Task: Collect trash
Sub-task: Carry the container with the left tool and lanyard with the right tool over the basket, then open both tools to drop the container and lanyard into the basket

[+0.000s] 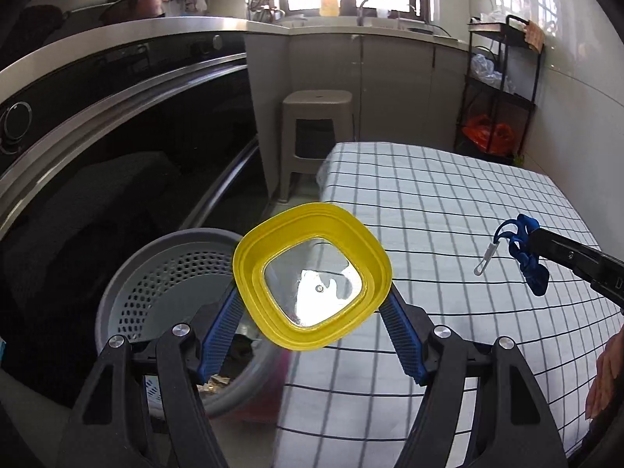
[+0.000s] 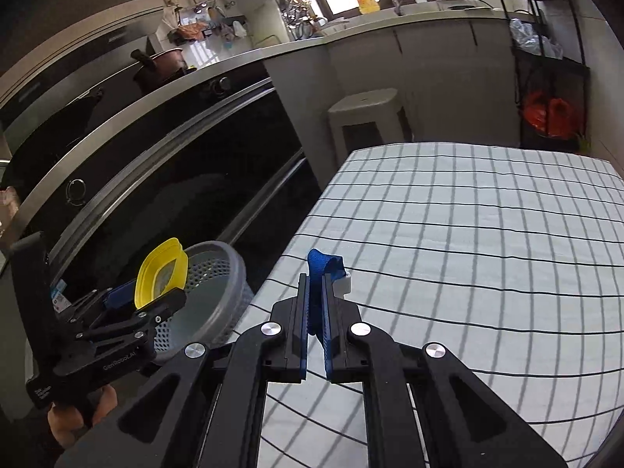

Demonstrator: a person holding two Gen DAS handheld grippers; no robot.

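Carrying trash toward the grey basket [image 1: 163, 273]: left claw [image 1: 312, 312] clamped wide on a yellow container [image 1: 312, 277] beside the basket rim, right claw [image 2: 316, 292] pinched on a blue strap [image 2: 321, 263] over the checked bench [image 2: 468, 253]. Next, probably: moving over the basket mouth, then releasing.

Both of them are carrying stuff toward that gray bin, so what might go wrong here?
The yellow lid is pinched only at its edges by the left gripper, so it may slip and miss the bin. The blue strap in the right gripper dangles a small clip that might snag the checked tablecloth.
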